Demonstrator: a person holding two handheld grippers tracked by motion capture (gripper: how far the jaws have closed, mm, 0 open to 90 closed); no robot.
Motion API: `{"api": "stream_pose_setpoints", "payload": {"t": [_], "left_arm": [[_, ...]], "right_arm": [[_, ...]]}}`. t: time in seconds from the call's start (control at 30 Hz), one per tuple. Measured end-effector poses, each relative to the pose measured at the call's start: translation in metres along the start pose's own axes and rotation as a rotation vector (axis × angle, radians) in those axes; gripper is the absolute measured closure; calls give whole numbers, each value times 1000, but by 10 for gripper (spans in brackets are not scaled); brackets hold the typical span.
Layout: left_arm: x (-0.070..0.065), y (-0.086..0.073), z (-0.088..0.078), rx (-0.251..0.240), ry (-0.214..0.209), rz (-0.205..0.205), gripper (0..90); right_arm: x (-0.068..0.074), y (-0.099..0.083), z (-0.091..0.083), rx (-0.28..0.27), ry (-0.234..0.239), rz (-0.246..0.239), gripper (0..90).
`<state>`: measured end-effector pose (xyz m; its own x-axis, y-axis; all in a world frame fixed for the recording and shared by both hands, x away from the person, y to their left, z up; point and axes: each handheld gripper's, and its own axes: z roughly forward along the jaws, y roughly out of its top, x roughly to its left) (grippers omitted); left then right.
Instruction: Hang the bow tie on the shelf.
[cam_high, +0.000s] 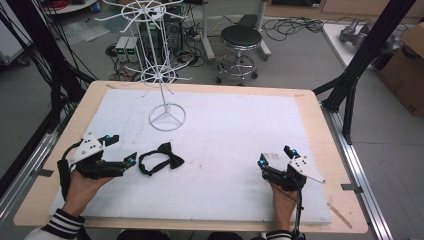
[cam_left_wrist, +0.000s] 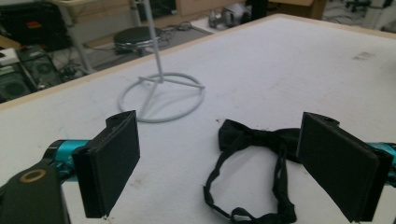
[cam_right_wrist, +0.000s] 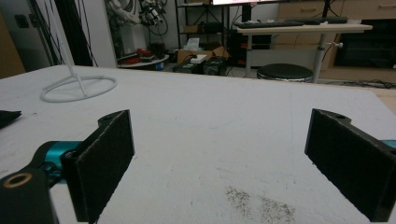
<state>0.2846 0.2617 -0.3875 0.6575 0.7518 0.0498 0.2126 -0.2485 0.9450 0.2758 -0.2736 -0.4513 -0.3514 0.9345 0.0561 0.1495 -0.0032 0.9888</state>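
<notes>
The bow tie (cam_high: 161, 158) lies flat on the bench (cam_high: 235, 145), just beyond our left tool (cam_high: 121, 149) at its 3 o'clock. That tool rests low, jaws wide and empty, hand (cam_high: 82, 187) behind. Our right tool (cam_high: 277, 158) sits well apart, also wide. The white stand (cam_high: 167, 118) rises at 12 o'clock.

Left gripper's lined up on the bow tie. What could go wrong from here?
1. The bow tie is limp with a thin strap loop; the open left gripper might pinch only the strap, leaving the bow dangling.
2. The white wire stand looks light; snagging its arms may tip it.
</notes>
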Motion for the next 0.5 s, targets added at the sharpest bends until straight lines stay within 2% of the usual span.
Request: {"api": "stream_pose_setpoints", "payload": {"t": [0.07,0.13,0.17,0.27,0.4,0.5], "left_arm": [[-1,1,1,7,-7,2,137],[-4,7,6,43,-39,22,138],[-4,7,6,43,-39,22,144],[-8,15,13,94,-72,54,187],[-12,19,20,129,-102,60,201],[-17,22,31,190,-151,79,226]], "right_arm": [[0,0,0,0,1,2,72],[0,0,0,0,1,1,71],[0,0,0,0,0,0,72],[0,0,0,-1,1,-1,72],[0,0,0,-3,0,-1,72],[0,0,0,-1,1,2,71]]}}
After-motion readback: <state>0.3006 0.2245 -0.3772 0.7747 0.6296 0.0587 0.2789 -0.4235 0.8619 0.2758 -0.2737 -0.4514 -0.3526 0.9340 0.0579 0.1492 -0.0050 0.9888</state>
